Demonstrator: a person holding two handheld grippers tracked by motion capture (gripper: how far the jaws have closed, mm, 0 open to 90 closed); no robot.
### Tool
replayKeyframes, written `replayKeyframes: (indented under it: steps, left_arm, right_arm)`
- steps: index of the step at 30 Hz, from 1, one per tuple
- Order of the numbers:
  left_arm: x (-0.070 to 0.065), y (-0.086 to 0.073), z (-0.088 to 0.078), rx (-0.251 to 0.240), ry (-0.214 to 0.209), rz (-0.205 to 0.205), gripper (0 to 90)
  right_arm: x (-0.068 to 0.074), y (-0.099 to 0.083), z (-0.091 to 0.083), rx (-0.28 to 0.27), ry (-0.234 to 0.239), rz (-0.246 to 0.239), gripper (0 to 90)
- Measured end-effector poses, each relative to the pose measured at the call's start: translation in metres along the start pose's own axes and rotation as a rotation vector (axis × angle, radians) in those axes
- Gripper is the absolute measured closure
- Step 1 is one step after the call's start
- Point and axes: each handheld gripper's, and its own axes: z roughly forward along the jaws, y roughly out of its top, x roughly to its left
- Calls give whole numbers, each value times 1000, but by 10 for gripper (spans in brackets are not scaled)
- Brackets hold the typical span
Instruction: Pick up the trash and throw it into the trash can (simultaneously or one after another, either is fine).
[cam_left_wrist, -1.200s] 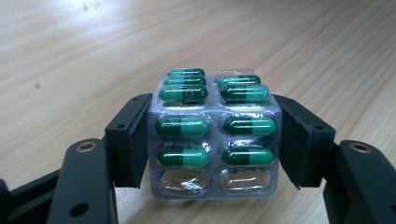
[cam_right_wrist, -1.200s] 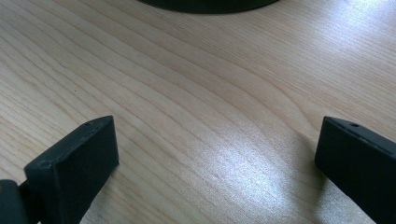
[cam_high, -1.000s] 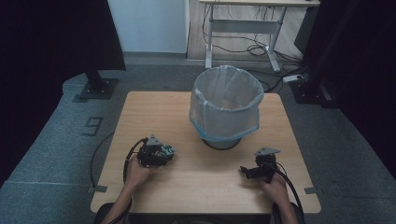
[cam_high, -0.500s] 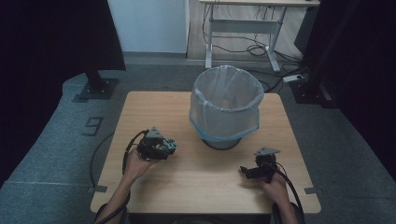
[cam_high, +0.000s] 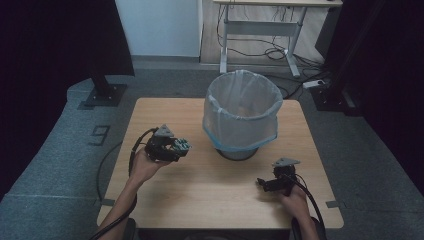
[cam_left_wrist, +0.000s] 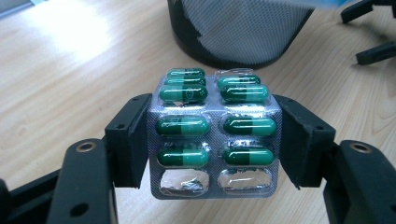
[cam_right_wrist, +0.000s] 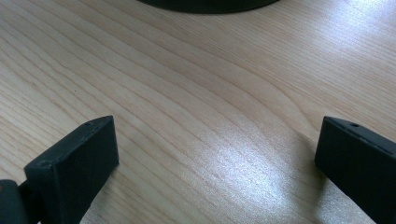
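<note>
My left gripper is shut on a silver blister pack of green capsules, its two nearest pockets pressed flat. In the high view the left gripper is held above the wooden table, left of the mesh waste bin, with the pack at its tip. The bin's dark base stands just beyond the pack. My right gripper rests low at the table's front right, jaws open and pointing left. In the right gripper view the right gripper has only bare wood between its jaws.
The bin is lined with a white bag with a blue edge and stands at the table's middle back. A cable loops from the left gripper. A desk frame and dark stands stand on the floor beyond.
My left gripper has risen off the table with the blister pack held in it, moving slightly toward the bin. The right gripper has stayed where it was.
</note>
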Motion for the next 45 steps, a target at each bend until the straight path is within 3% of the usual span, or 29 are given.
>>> replayKeyframes:
  steps: [12,28,45]
  left_arm:
    - [2,32,-20,-30,-25,12,342]
    - [-4,78,-45,-37,-4,74,342]
    - [-4,121,-66,-65,-24,70,342]
  right_arm:
    - [0,0,0,1,-1,-1,0]
    - [0,0,0,2,0,-1,0]
    - [0,0,0,2,0,1,0]
